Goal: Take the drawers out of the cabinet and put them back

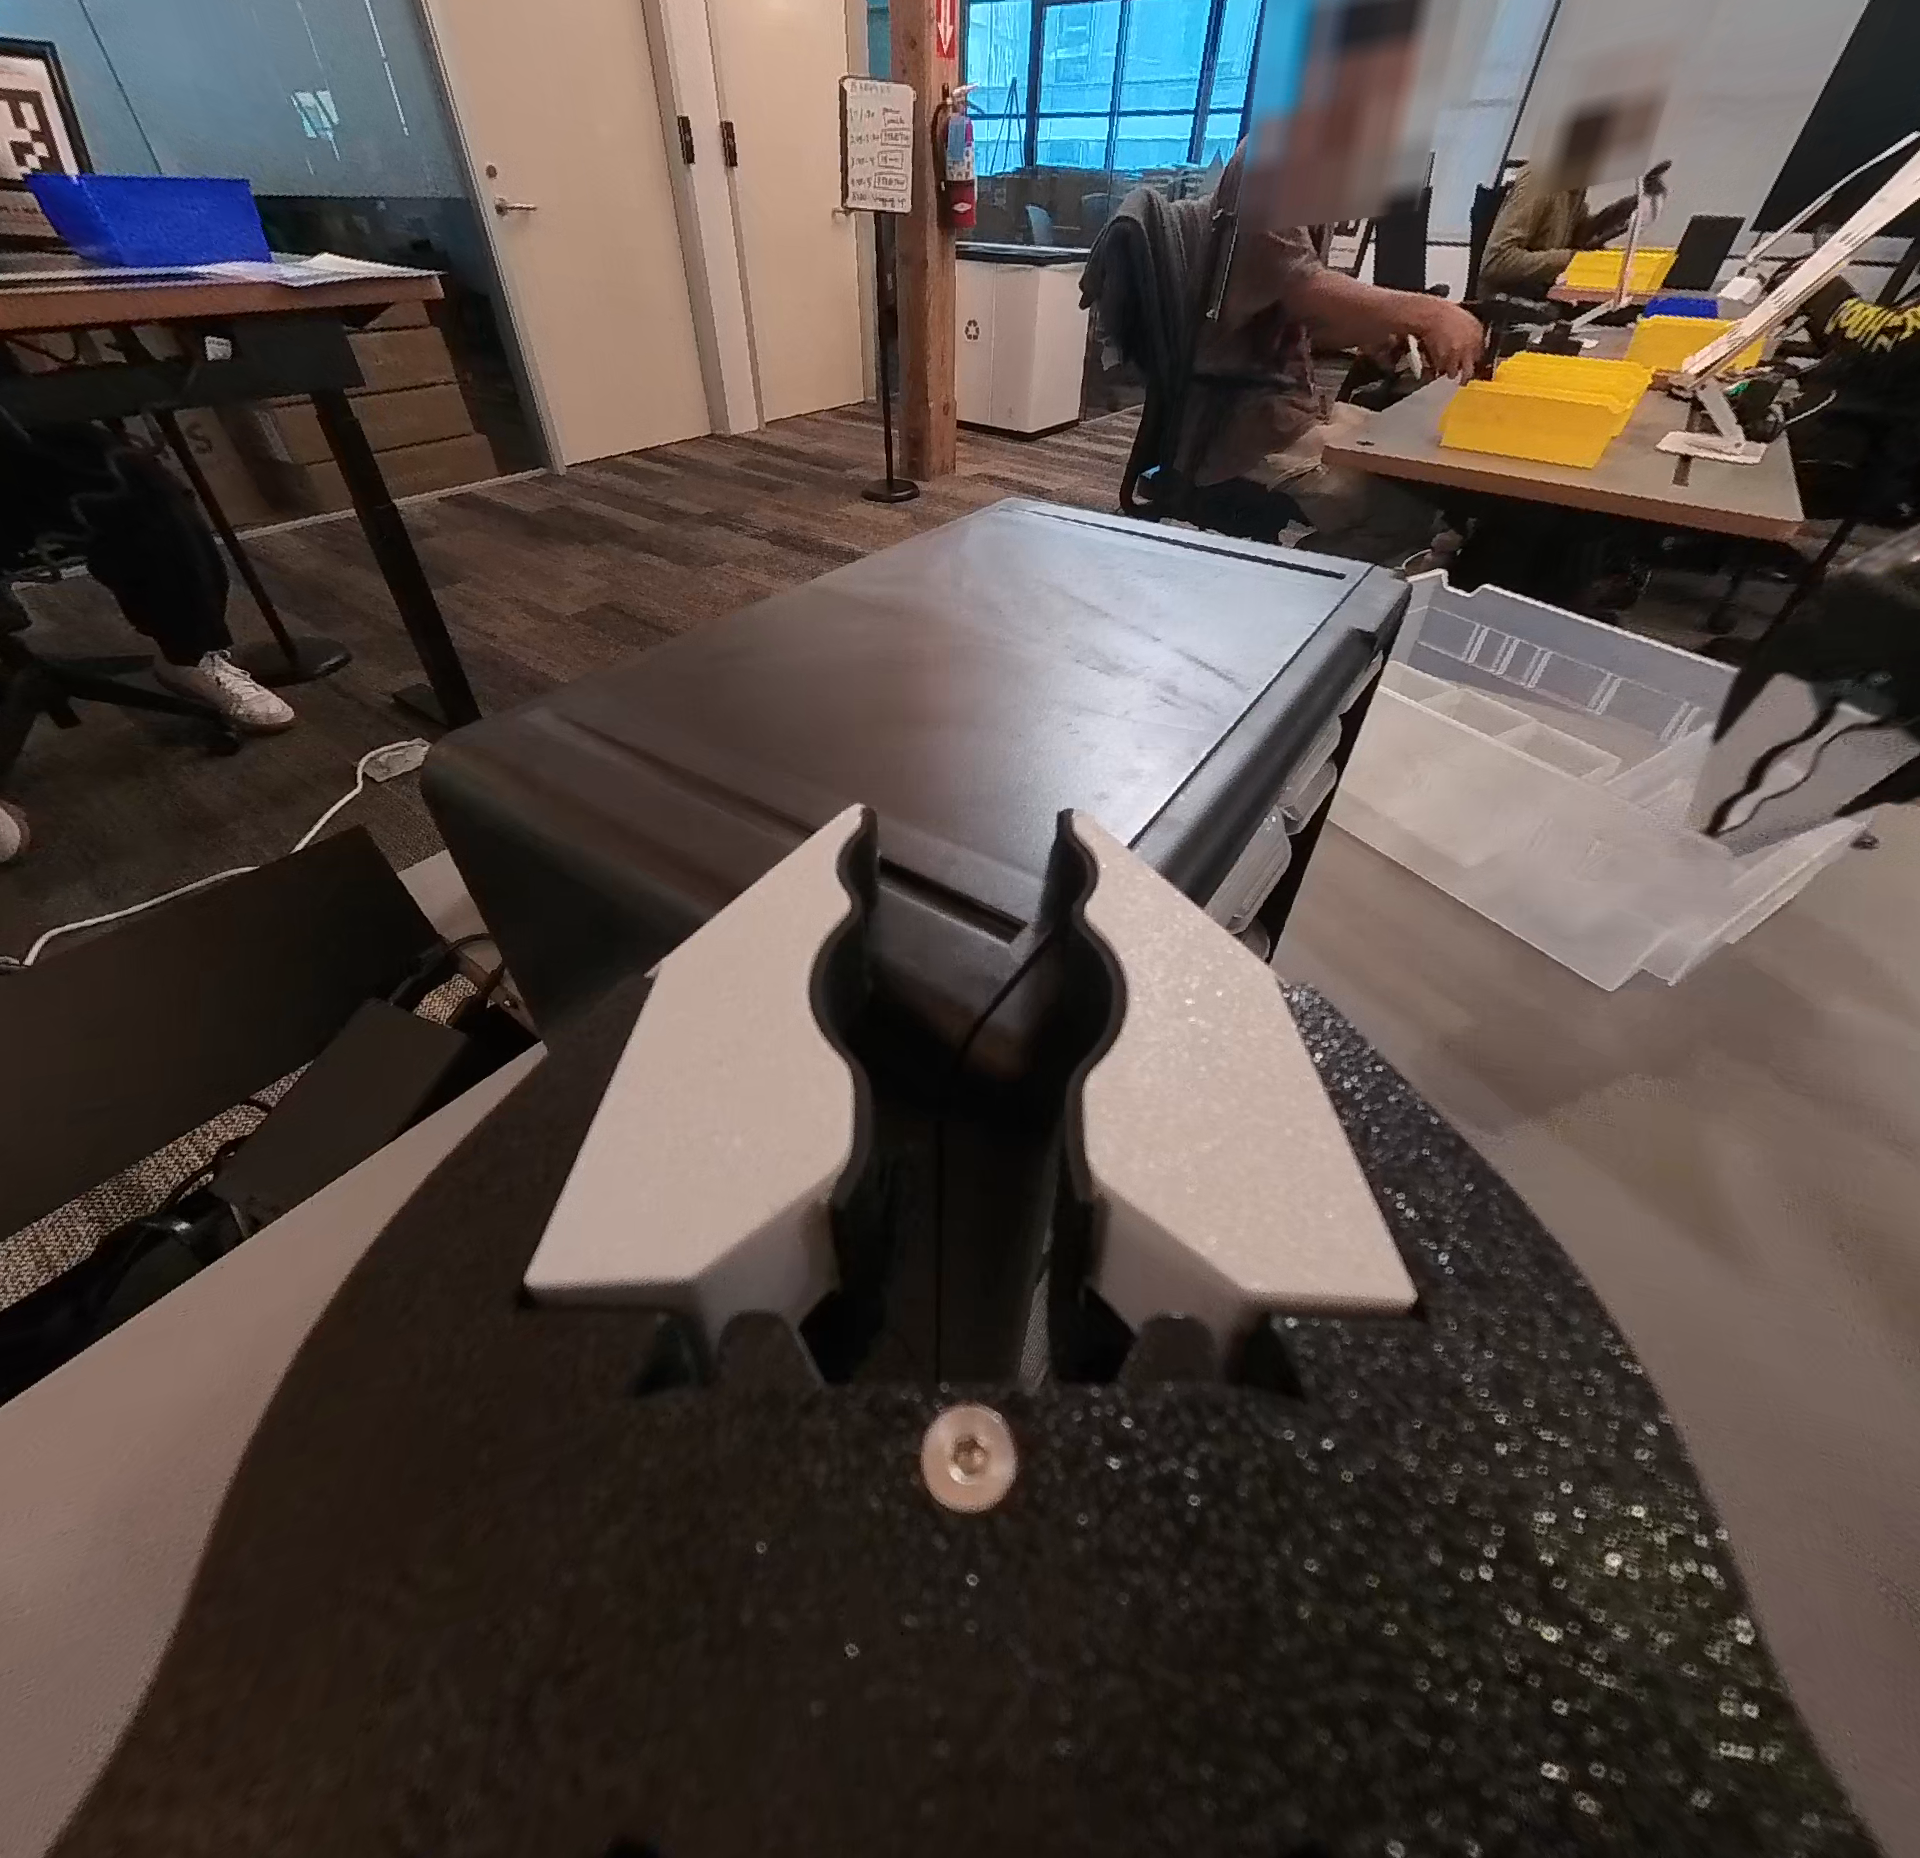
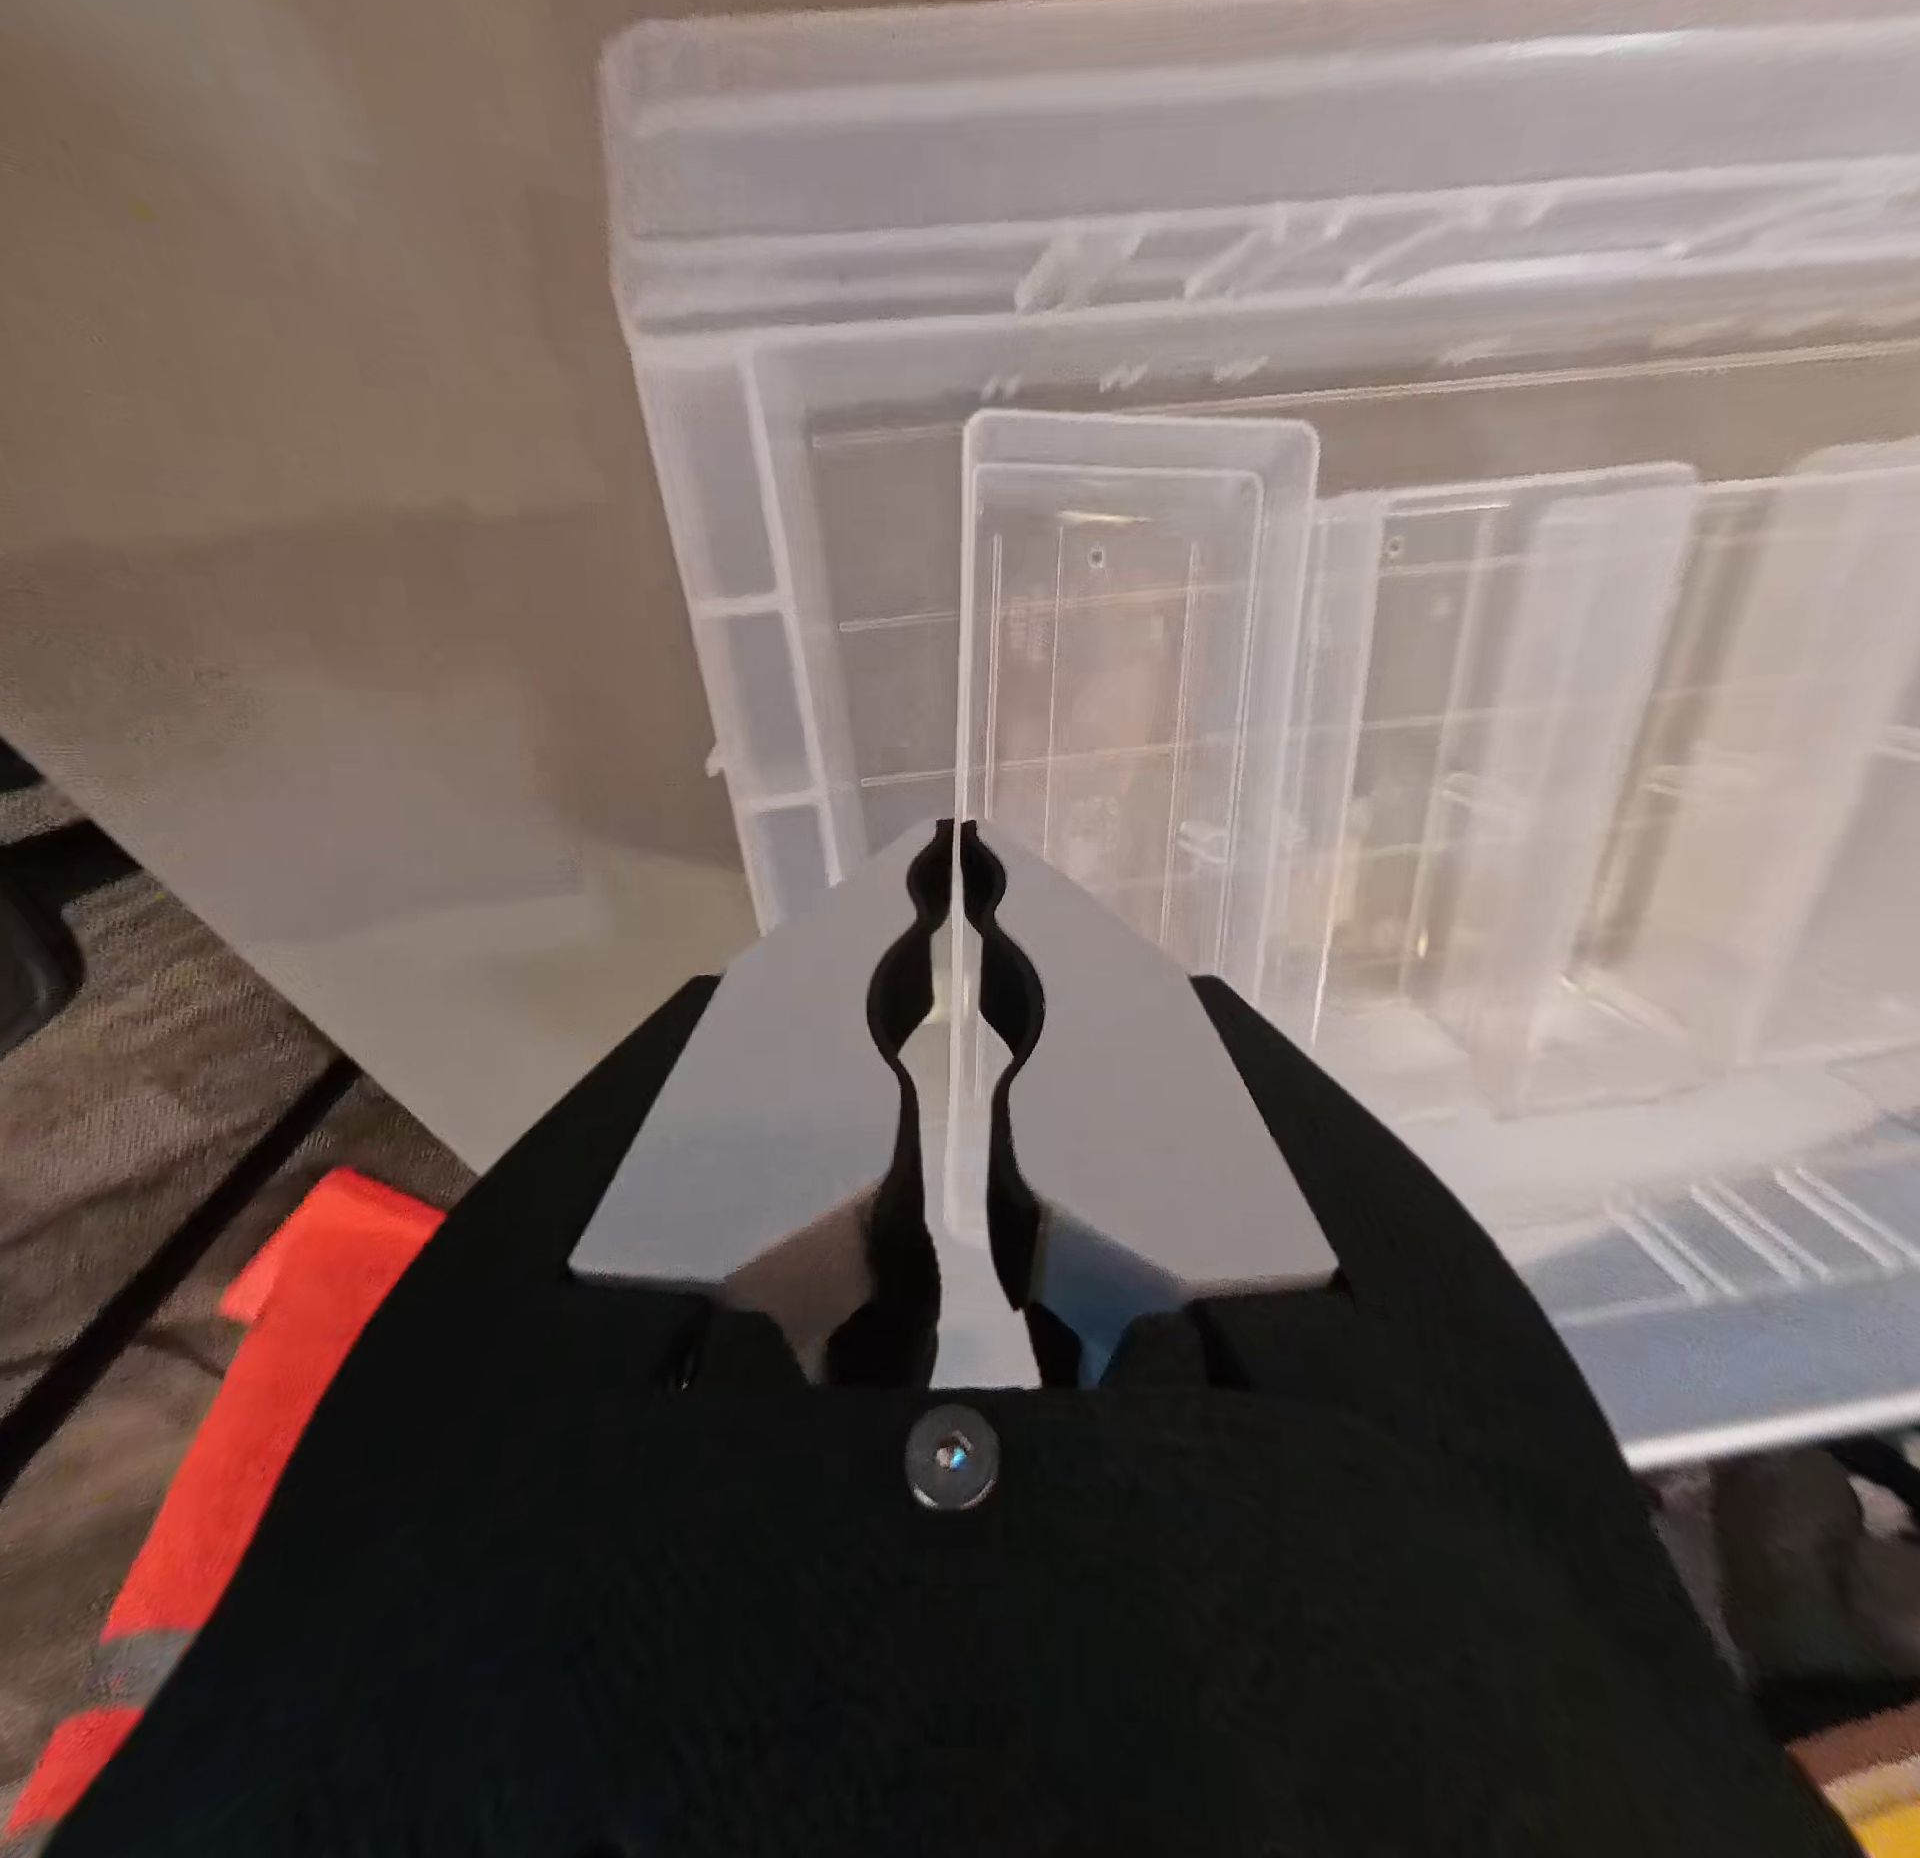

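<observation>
A black cabinet stands on the grey table with its drawer front facing right, where clear drawers show in its slots. My left gripper is open, its fingers astride the cabinet's near top edge. My right gripper is shut on the thin left wall of a small clear drawer. It holds this drawer inside a large clear bin, beside another loose drawer. The right gripper and the bin also show in the left wrist view, right of the cabinet.
The table edge runs close on the left, with an orange object on the floor below. Behind the cabinet a person sits at a desk with yellow bins. Another desk stands at far left.
</observation>
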